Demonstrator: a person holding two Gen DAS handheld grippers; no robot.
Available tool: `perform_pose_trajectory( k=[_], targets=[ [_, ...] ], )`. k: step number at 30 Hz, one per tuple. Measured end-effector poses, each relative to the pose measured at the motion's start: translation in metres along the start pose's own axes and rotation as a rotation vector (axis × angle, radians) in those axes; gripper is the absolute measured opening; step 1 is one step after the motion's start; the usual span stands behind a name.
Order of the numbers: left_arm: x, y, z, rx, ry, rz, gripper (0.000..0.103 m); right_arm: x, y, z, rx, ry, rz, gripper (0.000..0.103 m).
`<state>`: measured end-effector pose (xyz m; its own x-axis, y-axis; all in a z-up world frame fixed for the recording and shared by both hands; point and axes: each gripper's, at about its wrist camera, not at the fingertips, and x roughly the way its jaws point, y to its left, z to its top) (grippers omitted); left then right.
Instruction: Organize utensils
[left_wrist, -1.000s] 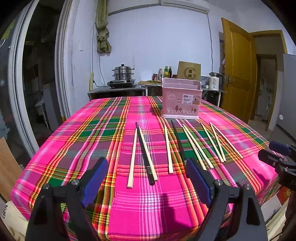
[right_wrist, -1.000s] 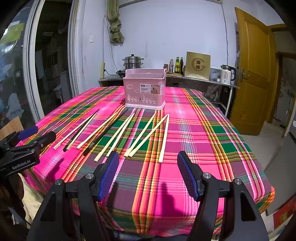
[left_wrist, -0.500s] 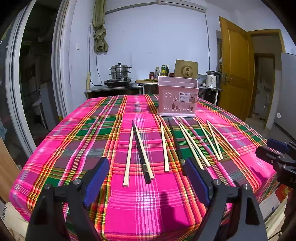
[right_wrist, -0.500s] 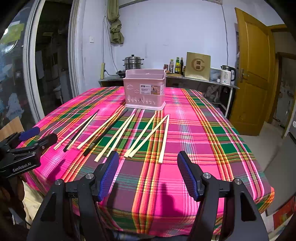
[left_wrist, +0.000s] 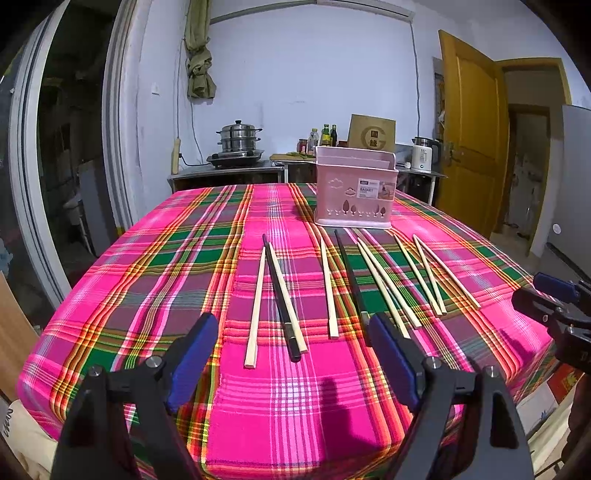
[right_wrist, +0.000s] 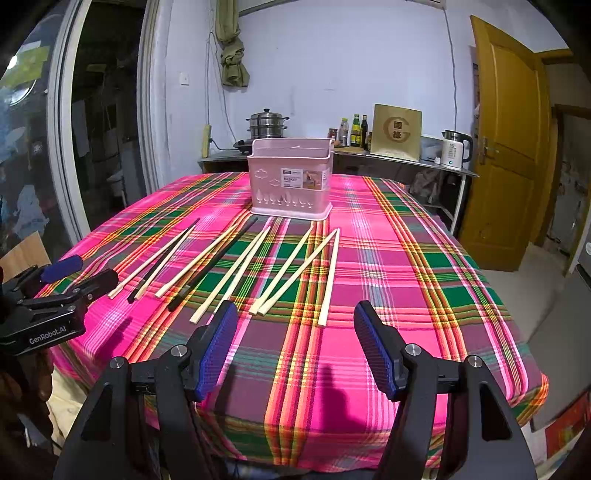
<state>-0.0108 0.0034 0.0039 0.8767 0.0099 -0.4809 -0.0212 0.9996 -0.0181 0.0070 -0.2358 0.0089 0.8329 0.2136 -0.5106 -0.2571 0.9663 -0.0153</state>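
I see both my tools wide apart and holding nothing: left tool (left_wrist: 291, 354), right tool (right_wrist: 295, 347). The chopsticks (left_wrist: 330, 286) lie flat on the worktop (left_wrist: 166, 280), near the pink basket (left_wrist: 355, 186).

The pink basket (left_wrist: 354, 186) carries a label with the word "BASKET". The left gripper (right_wrist: 61, 280) has "GenRobot.AI" printed on its body. The brown board (right_wrist: 396, 132) shows a big letter "G".
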Motion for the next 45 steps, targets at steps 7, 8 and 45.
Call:
perform_pose_trajectory(
  k=[7,8,45],
  targets=[
    [0.000,0.000,0.000,0.000,-0.002,0.001,0.085,0.001,0.001,0.000,-0.001,0.002,0.001,0.066],
    [0.001,-0.001,0.000,0.000,-0.001,-0.001,0.085,0.001,0.001,0.001,-0.001,0.002,0.001,0.066],
    [0.094,0.021,0.051,-0.030,0.209,-0.095,0.058,0.074,-0.025,0.040,0.045,0.108,0.029,0.051]
  ],
)
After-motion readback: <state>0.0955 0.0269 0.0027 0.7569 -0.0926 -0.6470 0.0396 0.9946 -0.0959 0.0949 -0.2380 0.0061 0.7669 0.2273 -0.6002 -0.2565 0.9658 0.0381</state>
